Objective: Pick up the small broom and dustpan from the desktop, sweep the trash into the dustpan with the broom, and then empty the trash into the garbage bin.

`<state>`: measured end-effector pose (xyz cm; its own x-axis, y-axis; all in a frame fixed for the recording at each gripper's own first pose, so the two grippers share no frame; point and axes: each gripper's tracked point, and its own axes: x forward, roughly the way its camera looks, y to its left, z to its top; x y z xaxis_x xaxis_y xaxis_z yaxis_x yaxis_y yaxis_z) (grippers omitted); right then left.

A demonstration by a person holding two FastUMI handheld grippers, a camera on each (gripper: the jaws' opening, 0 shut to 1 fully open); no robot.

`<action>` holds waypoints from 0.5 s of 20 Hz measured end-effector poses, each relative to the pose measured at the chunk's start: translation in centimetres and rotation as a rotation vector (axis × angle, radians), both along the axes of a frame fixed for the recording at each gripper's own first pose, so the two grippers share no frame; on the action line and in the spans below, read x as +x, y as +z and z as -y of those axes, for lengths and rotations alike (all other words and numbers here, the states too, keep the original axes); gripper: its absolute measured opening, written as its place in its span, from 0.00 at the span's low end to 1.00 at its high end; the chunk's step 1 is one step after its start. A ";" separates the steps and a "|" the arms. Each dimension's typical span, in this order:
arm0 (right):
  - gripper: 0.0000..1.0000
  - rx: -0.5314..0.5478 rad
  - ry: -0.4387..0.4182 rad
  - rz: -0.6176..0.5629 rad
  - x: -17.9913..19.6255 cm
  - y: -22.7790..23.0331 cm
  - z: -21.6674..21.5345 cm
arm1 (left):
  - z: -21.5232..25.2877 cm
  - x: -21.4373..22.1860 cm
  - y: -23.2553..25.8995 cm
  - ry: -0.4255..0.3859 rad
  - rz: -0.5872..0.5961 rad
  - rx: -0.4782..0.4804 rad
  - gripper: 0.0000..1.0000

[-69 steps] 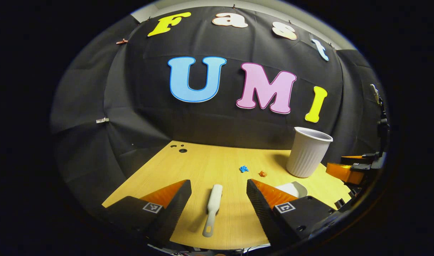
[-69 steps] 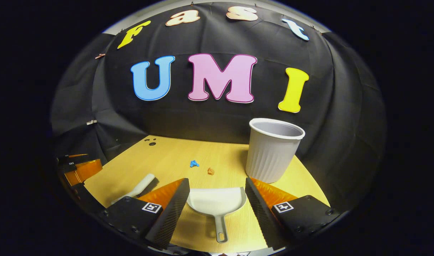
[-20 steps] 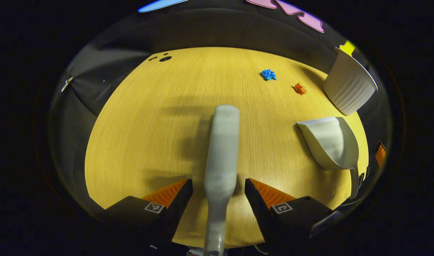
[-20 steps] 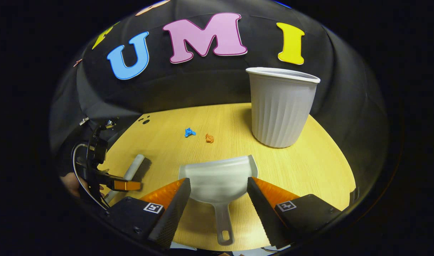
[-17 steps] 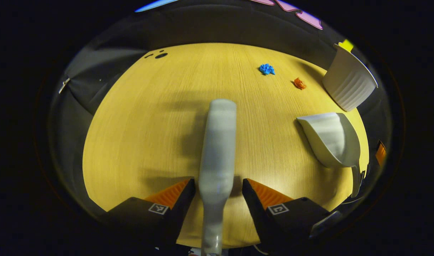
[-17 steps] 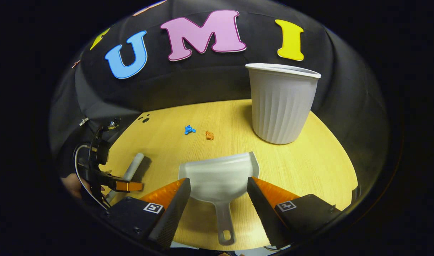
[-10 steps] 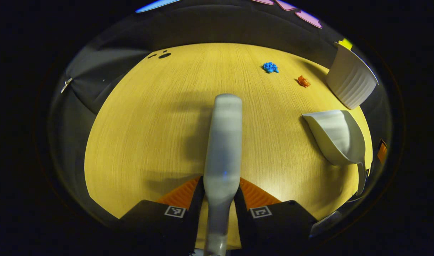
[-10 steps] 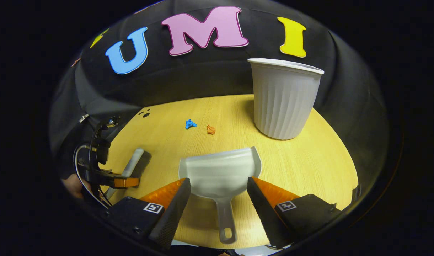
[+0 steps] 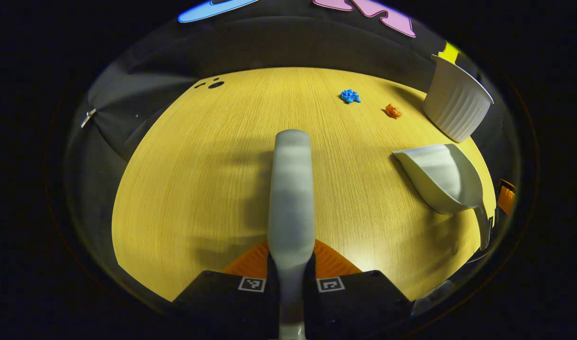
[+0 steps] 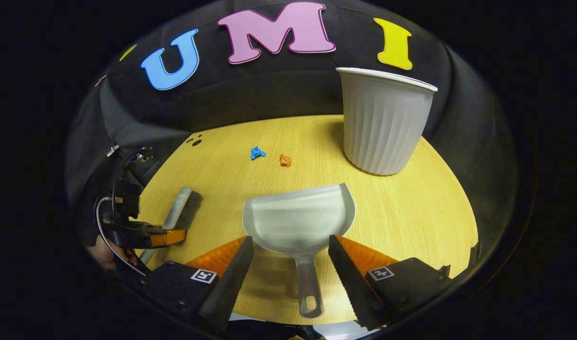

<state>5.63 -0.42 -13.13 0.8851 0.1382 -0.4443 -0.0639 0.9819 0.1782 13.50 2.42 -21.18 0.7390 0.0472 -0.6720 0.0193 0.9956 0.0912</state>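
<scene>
1. My left gripper (image 9: 290,264) is squeezed tight on the small broom (image 9: 292,189), with both fingers pressing its handle from each side. In the right gripper view I can see this gripper (image 10: 172,236) low at the left side of the desk, on the broom (image 10: 182,212) there.
2. My right gripper (image 10: 290,257) is wide apart. The handle of the dustpan (image 10: 297,222) lies between its fingers, but they do not touch it.
3. I count one broom, one dustpan, one garbage bin and two bits of trash.
4. The broom lies on the desk (image 9: 198,179) and points away from me, with its dark bristles on the side toward the dustpan.
5. The dustpan (image 9: 442,177) lies flat on the desk, to the right of the broom and well apart from it. Its open mouth faces the far wall.
6. The blue trash (image 10: 256,153) and the orange trash (image 10: 285,160) sit near each other, past the dustpan's mouth.
7. The white garbage bin (image 10: 385,123) stands upright near the far right corner of the desk, close to the black wall.
8. There is a lot of bare desk between the broom and the trash, and between the dustpan and the trash.
9. The dustpan's handle end is close to the near edge of the desk.
10. A few small dark holes (image 9: 212,85) are in the far left corner of the desk.
</scene>
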 end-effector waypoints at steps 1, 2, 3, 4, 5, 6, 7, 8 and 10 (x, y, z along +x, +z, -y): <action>0.99 -0.004 -0.005 -0.005 0.0 0.0 0.1 | -0.2 -0.3 0.4 0.010 0.016 -0.007 0.25; 0.99 -0.013 -0.012 -0.012 -0.1 -0.2 0.4 | -0.5 -0.6 0.9 0.020 0.033 -0.018 0.25; 0.99 -0.023 -0.020 -0.023 0.0 -0.4 0.7 | -0.7 -1.1 1.4 0.030 0.046 -0.033 0.25; 0.99 -0.029 -0.026 -0.033 0.0 -0.6 1.0 | -1.1 -1.8 1.9 0.041 0.060 -0.040 0.25; 0.99 -0.038 -0.029 -0.052 0.2 -1.1 1.2 | -1.7 -2.3 2.5 0.050 0.076 -0.033 0.25; 0.99 -0.050 -0.033 -0.079 0.2 -1.8 1.5 | -2.5 -2.9 3.0 0.056 0.089 -0.020 0.29; 0.99 -0.060 -0.036 -0.110 0.2 -2.5 1.8 | -3.1 -3.6 3.5 0.057 0.095 -0.006 0.25; 0.99 -0.063 -0.039 -0.148 0.1 -3.5 2.1 | -3.5 -4.3 3.9 0.057 0.099 0.007 0.25; 0.99 -0.040 -0.026 -0.217 -0.2 -5.2 1.8 | -4.1 -5.4 4.6 0.050 0.108 0.030 0.25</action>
<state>5.45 -2.23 -18.34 0.7711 0.0947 -0.6296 -0.0024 0.9893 0.1458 8.12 6.57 -16.57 0.8033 0.1045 -0.5864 -0.0418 0.9920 0.1195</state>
